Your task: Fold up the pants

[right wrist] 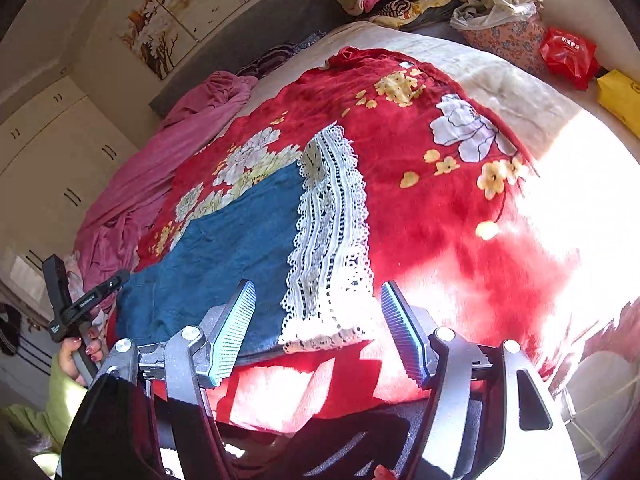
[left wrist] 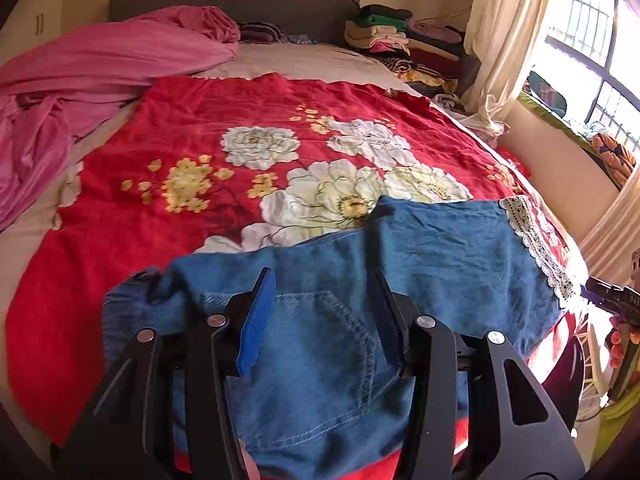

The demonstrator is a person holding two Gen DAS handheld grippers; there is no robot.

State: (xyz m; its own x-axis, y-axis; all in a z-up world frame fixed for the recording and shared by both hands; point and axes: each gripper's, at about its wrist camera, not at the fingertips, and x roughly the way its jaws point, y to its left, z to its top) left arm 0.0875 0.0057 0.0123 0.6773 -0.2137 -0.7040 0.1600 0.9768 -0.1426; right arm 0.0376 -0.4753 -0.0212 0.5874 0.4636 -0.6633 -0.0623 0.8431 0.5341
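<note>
Blue denim pants [left wrist: 440, 240] with a white lace hem [left wrist: 532, 236] lie flat near the front edge of a red flowered blanket [left wrist: 180, 120] on the bed. My left gripper [left wrist: 322, 276] hovers open over the pants' back pocket [left wrist: 320, 344], with nothing between its blue pads. In the right wrist view the pants [right wrist: 224, 240] run off to the left and the lace hem [right wrist: 332, 220] lies in front of my right gripper [right wrist: 318, 286], which stands open over the hem's near end. A hand [right wrist: 76, 356] holds the left gripper's handle at the far left.
A pink quilt [left wrist: 80, 64] is bunched at the bed's left. Folded clothes [left wrist: 400, 36] are stacked by the grey headboard [left wrist: 224, 0]. A curtain [left wrist: 504, 32] and window are on the right. A red bag [right wrist: 568, 56] and yellow item [right wrist: 620, 92] lie beyond the bed.
</note>
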